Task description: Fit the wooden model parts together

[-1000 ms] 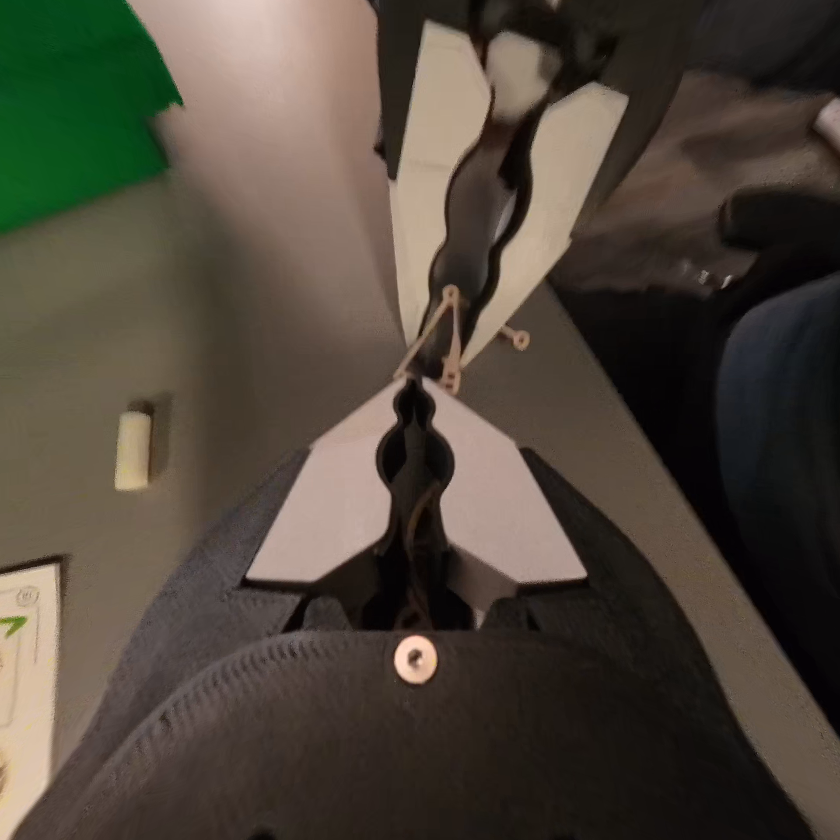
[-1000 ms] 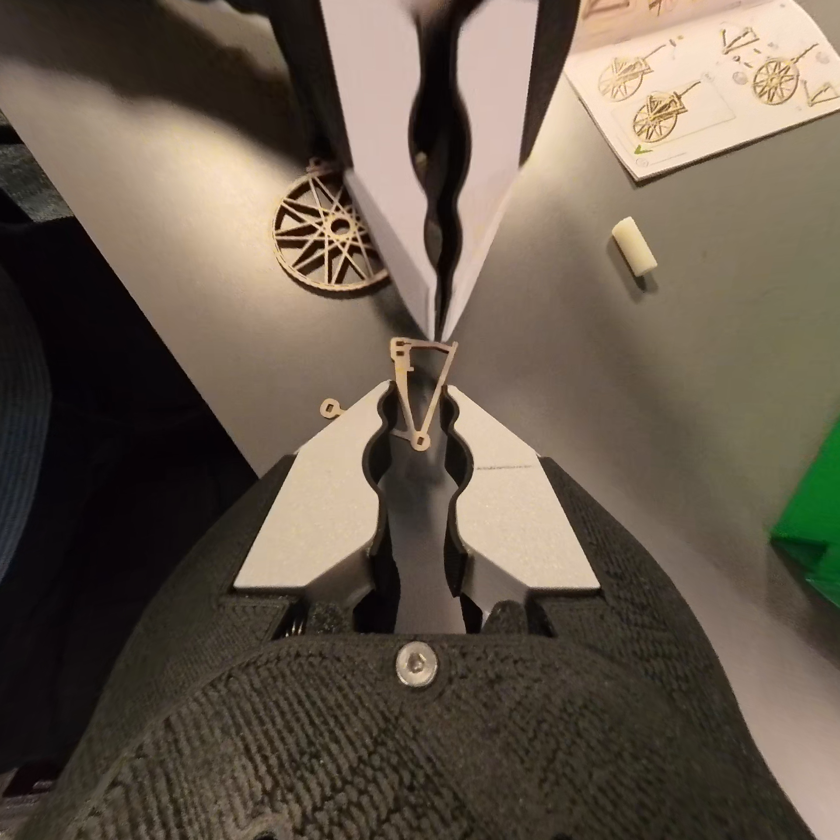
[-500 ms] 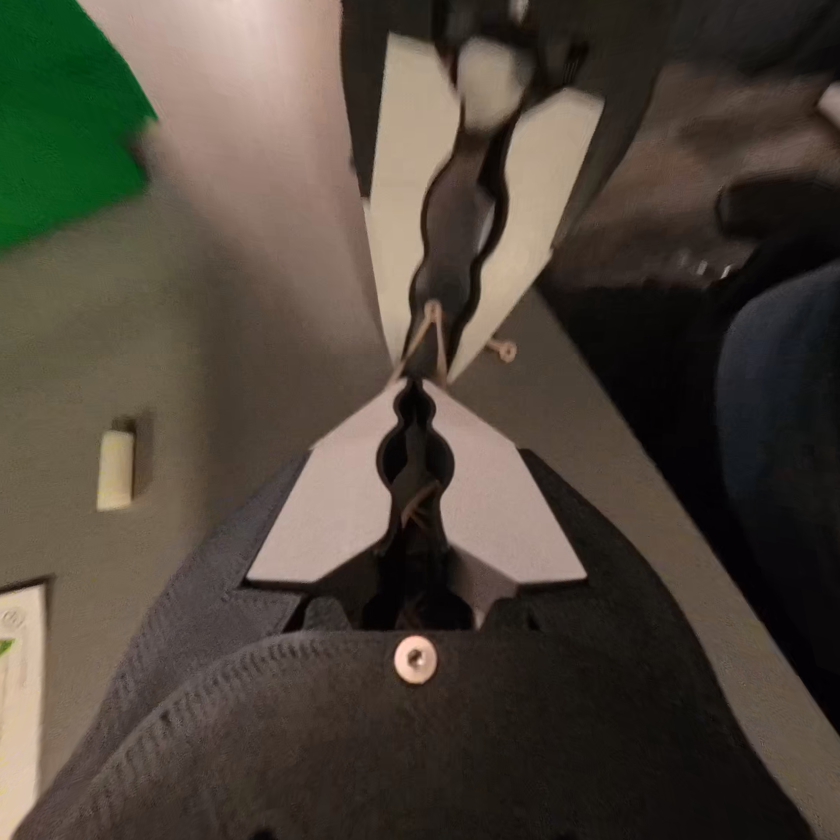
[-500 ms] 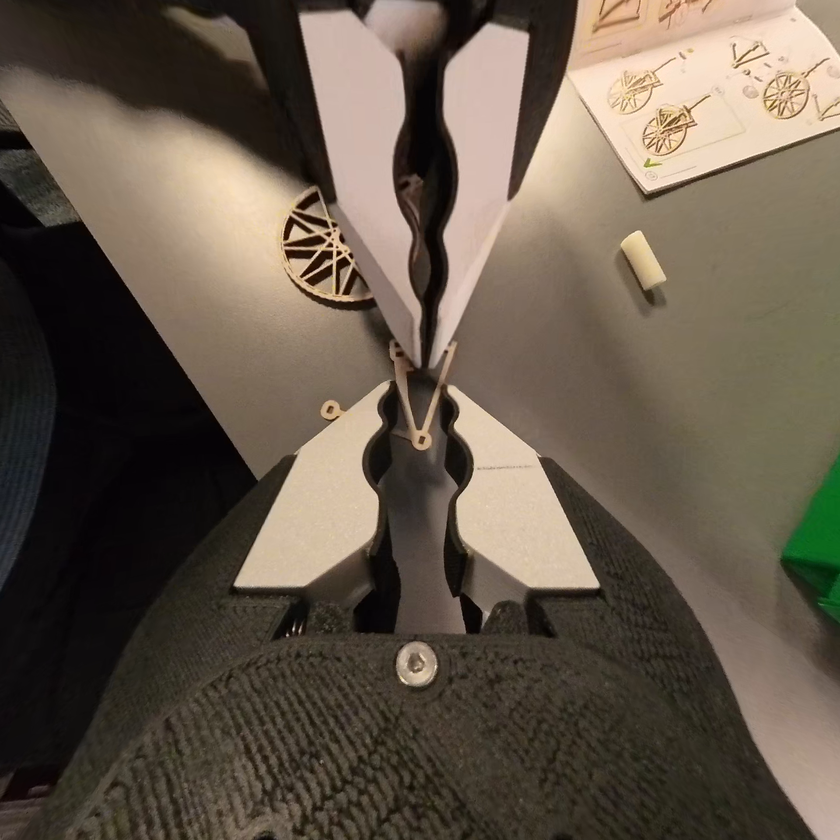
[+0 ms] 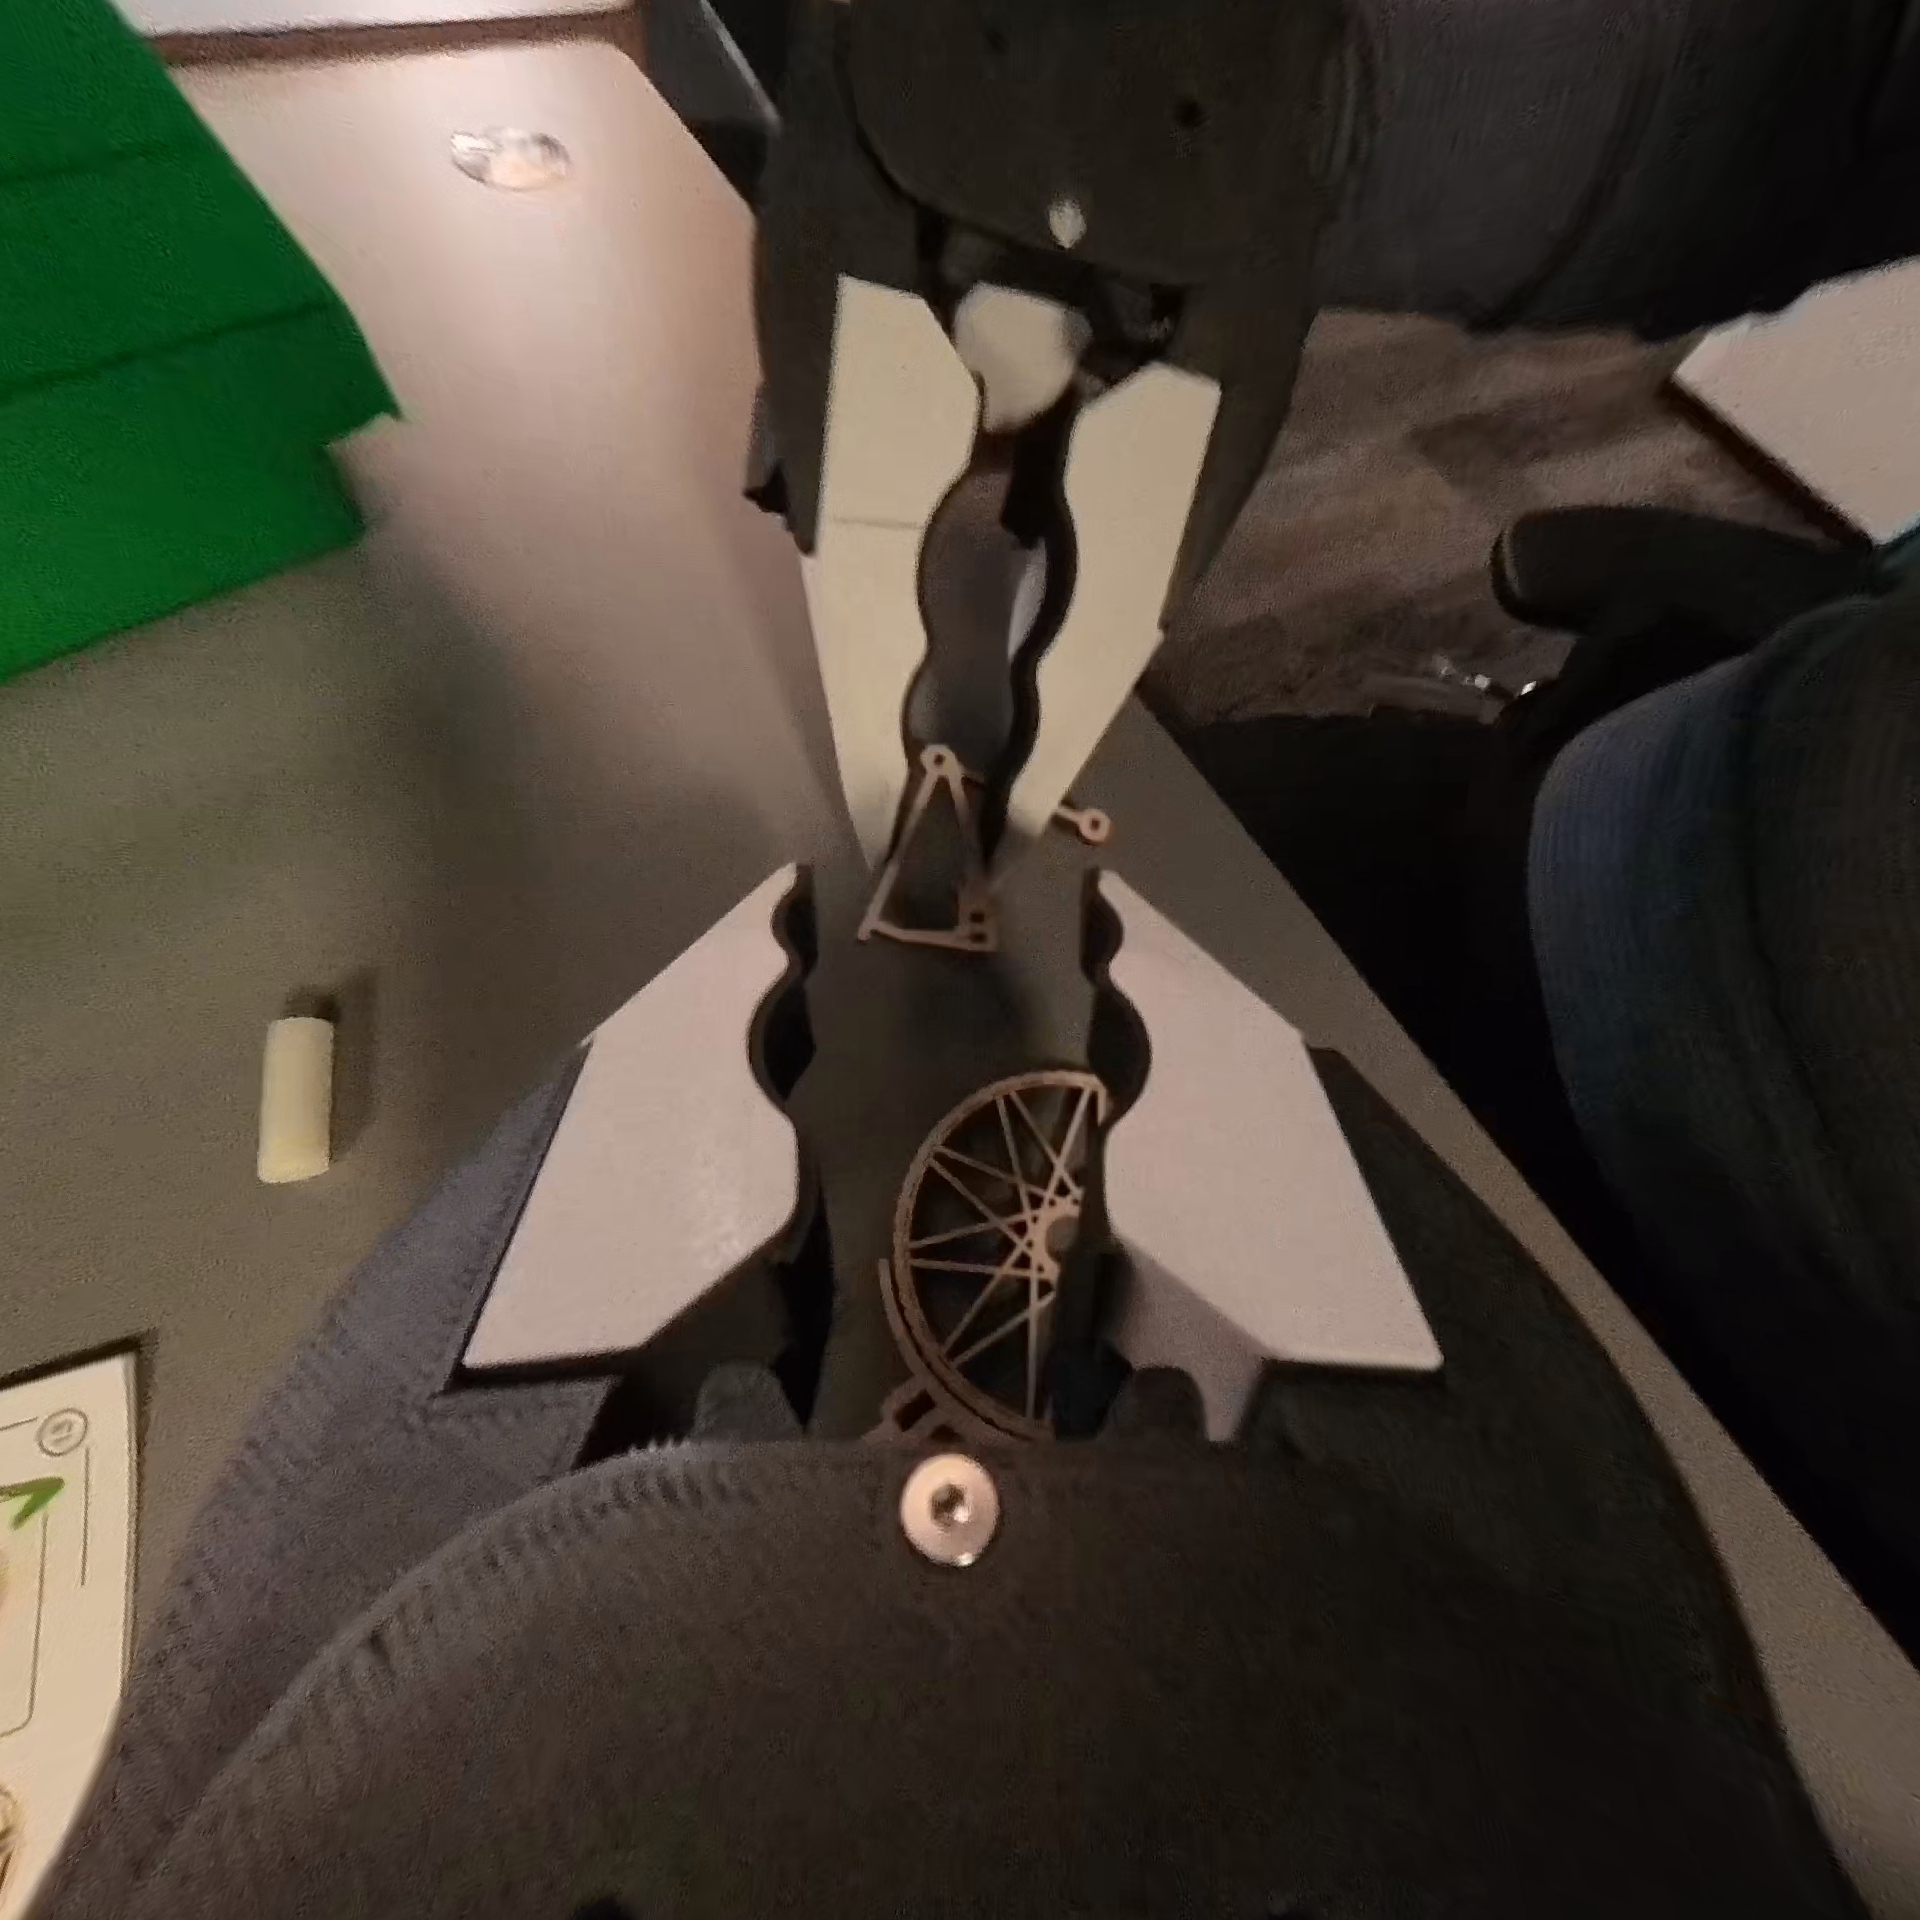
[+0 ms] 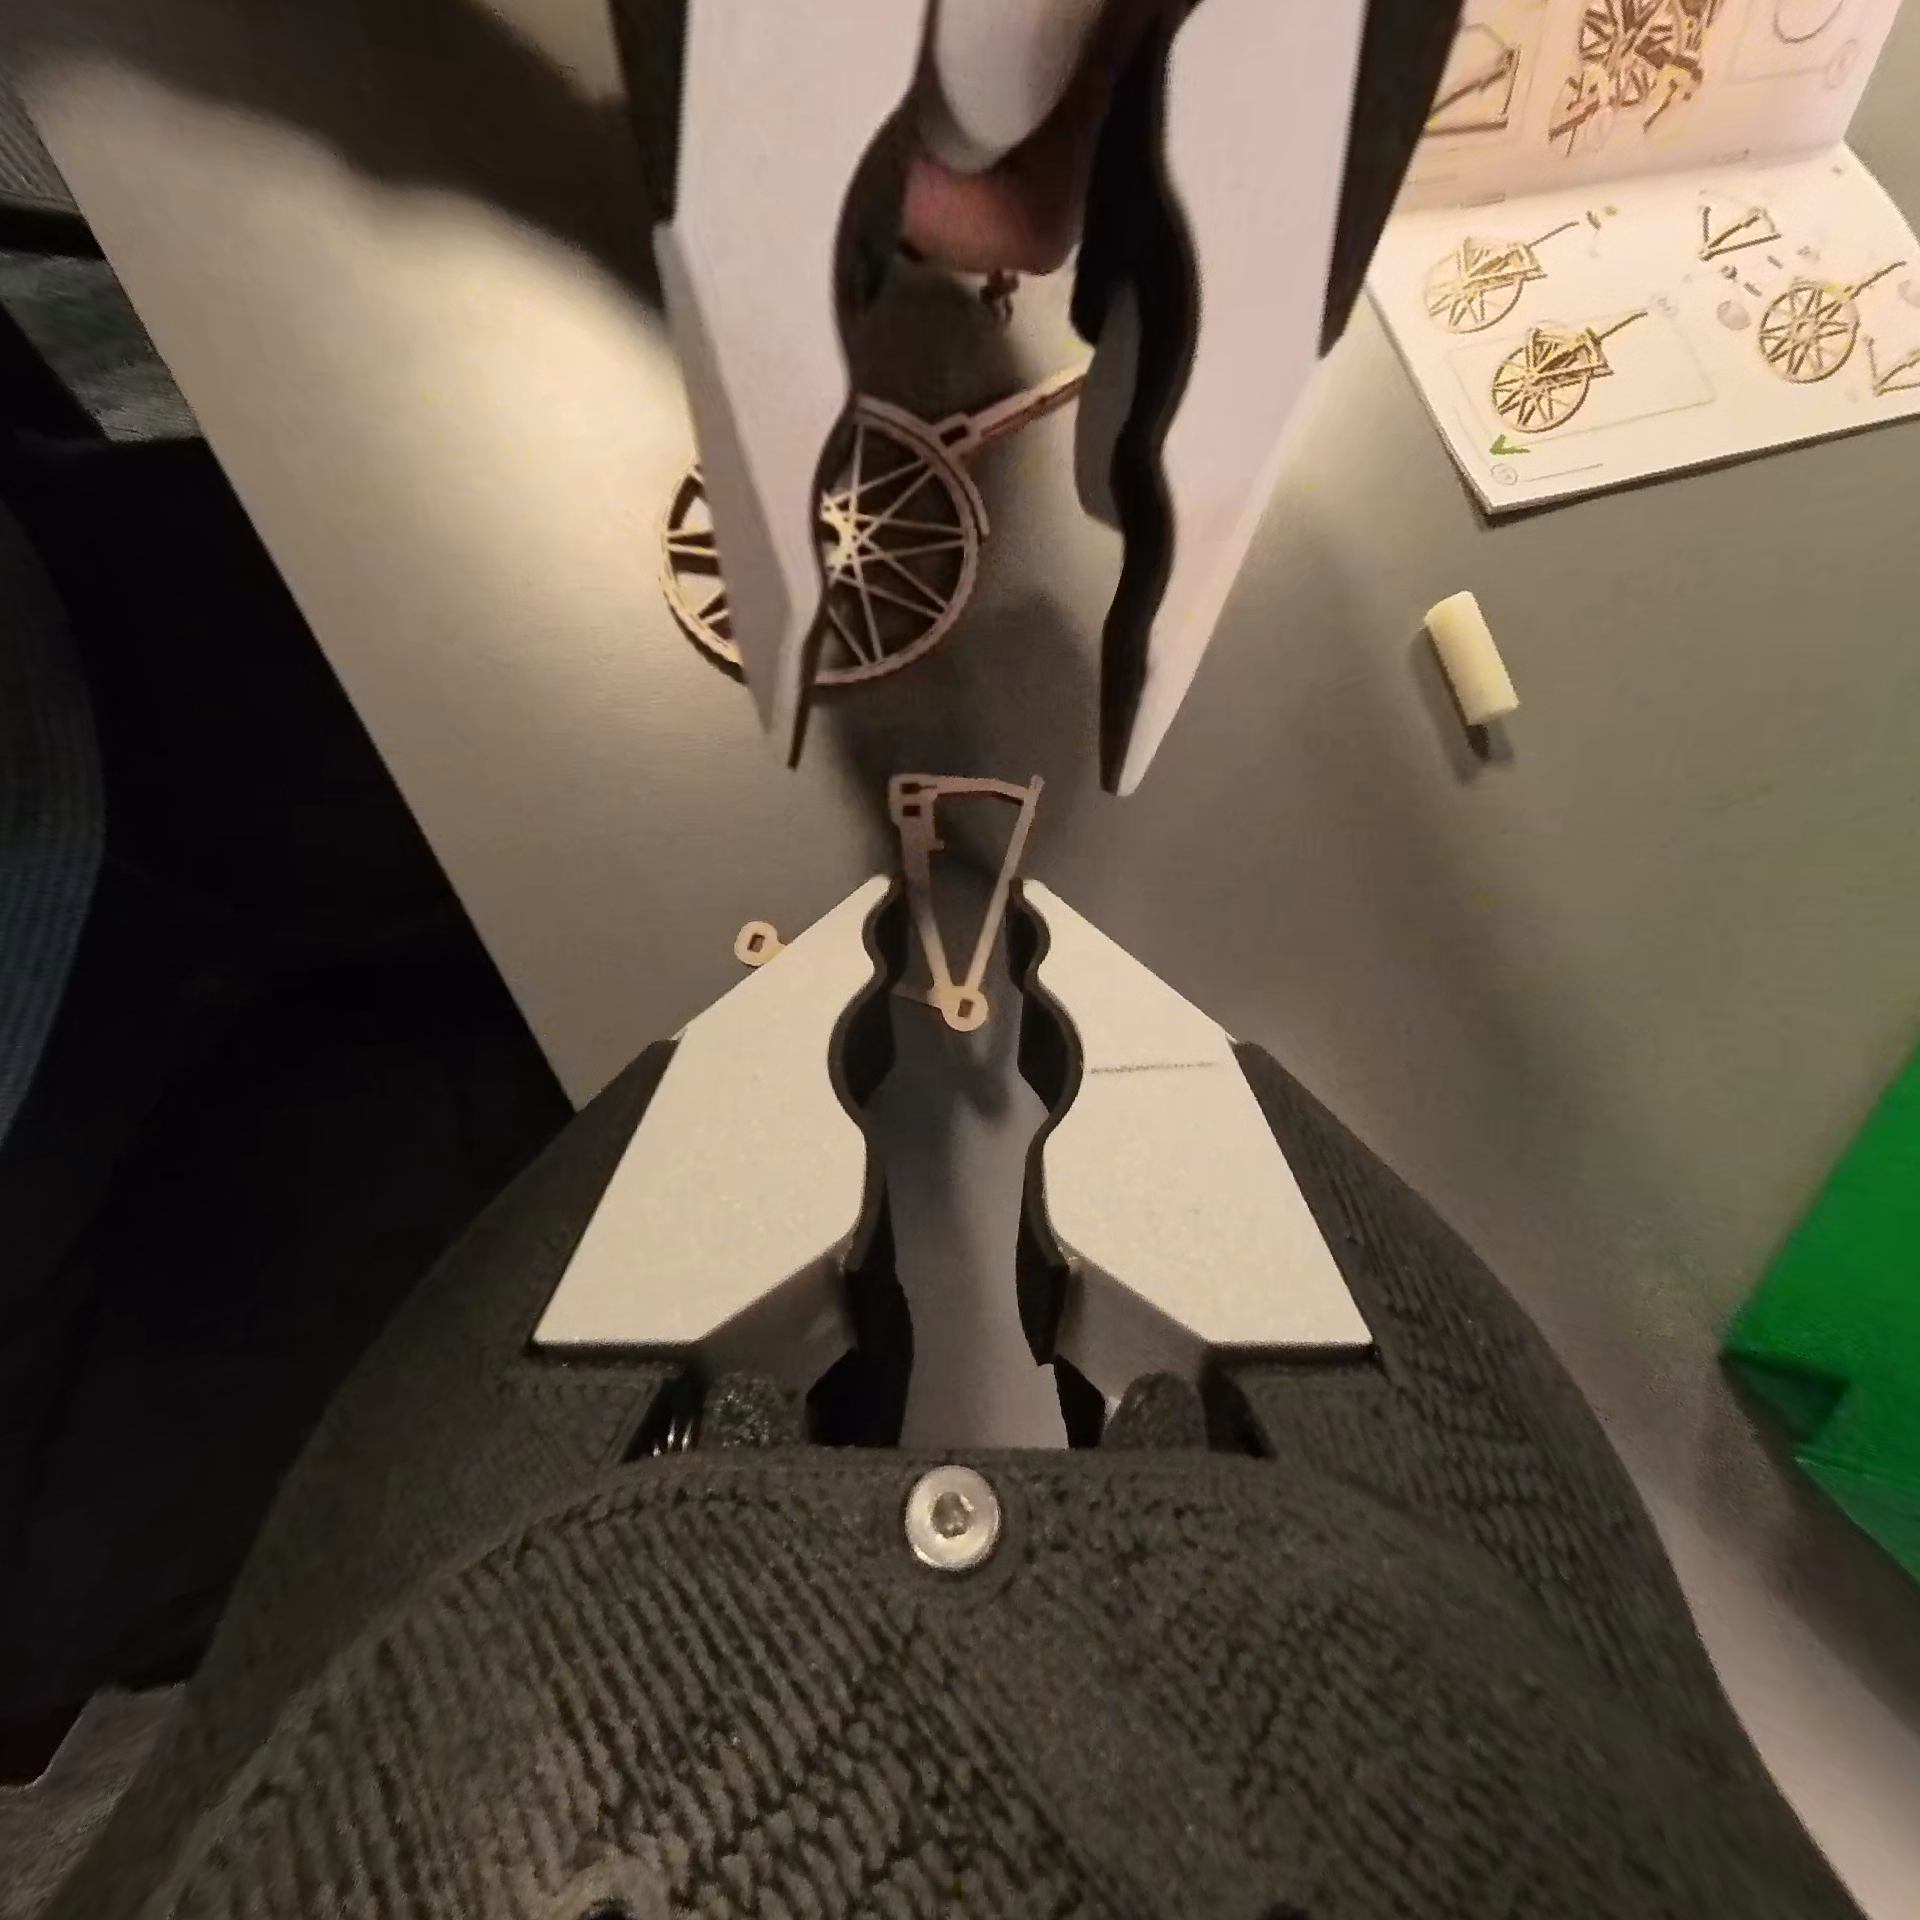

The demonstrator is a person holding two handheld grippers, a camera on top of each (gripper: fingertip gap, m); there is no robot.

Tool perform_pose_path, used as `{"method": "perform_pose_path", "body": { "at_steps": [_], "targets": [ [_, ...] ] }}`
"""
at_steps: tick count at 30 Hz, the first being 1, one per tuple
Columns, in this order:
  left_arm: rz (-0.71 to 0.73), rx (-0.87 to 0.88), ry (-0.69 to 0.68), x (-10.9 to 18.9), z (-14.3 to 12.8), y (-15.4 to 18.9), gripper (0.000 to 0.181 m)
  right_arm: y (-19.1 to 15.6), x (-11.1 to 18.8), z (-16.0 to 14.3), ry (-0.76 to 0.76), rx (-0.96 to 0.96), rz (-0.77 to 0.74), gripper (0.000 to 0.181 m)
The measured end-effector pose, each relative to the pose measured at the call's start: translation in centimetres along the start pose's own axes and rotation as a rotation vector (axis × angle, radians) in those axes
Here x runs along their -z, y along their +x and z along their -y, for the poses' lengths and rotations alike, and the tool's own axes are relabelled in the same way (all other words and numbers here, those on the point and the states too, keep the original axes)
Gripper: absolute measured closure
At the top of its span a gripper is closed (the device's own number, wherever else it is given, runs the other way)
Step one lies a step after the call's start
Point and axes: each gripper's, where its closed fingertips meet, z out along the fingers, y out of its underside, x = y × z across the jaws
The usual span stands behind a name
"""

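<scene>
Left claw (image 5: 940, 883) newly spread, spoked wheel (image 5: 997, 1236) loose between its fingers; right claw (image 6: 956, 894) pinching triangular frame (image 6: 961, 894).

We are looking at a grey table (image 6: 1351, 935) that is carrying a few loose things. A spoked wooden wheel (image 6: 707, 582) is lying flat near its edge, a tiny wooden ring piece (image 6: 756, 941) is sitting closer still to that edge, and a pale short cylinder (image 6: 1470, 670) is lying well apart. An open instruction booklet (image 6: 1662, 343) (drawings showing) and a green sheet (image 6: 1829, 1299) are also resting there.
</scene>
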Motion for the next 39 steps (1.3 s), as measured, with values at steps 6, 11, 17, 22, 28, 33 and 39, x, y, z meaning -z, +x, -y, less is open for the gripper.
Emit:
{"method": "perform_pose_path", "body": {
  "at_steps": [6, 11, 17, 22, 28, 33, 39],
  "targets": [
    [0.113, -0.11, -0.137, -1.3, -2.0, -0.7, 0.148, 0.1, 0.0, 0.0, 0.007, -0.018, 0.007, 0.165],
    [0.09, -0.086, -0.107, -1.2, -1.7, -0.6, 0.148, 0.1, 0.0, 0.0, 0.02, -0.025, 0.004, 0.165],
    [0.09, -0.088, -0.122, -1.3, -1.8, -0.7, 0.152, 0.0, -0.1, 0.1, 0.033, -0.042, 0.008, 0.165],
    [0.105, -0.095, -0.154, -1.3, -1.8, -0.7, 0.152, 1.1, 1.3, -0.2, 0.107, -0.164, -0.022, 0.147],
    [0.105, -0.076, -0.185, -1.1, -2.0, -0.7, 0.152, 0.5, 3.5, 3.0, 0.322, -0.163, -0.076, 0.181],
    [0.115, -0.066, -0.212, -1.1, -2.0, -0.7, 0.152, 0.0, 0.5, 0.9, 0.174, -0.153, -0.049, 0.181],
    [0.131, -0.062, -0.241, -1.2, -2.0, -0.7, 0.152, 0.2, 1.4, 2.4, 0.238, -0.149, -0.048, 0.181]
  ]
}}
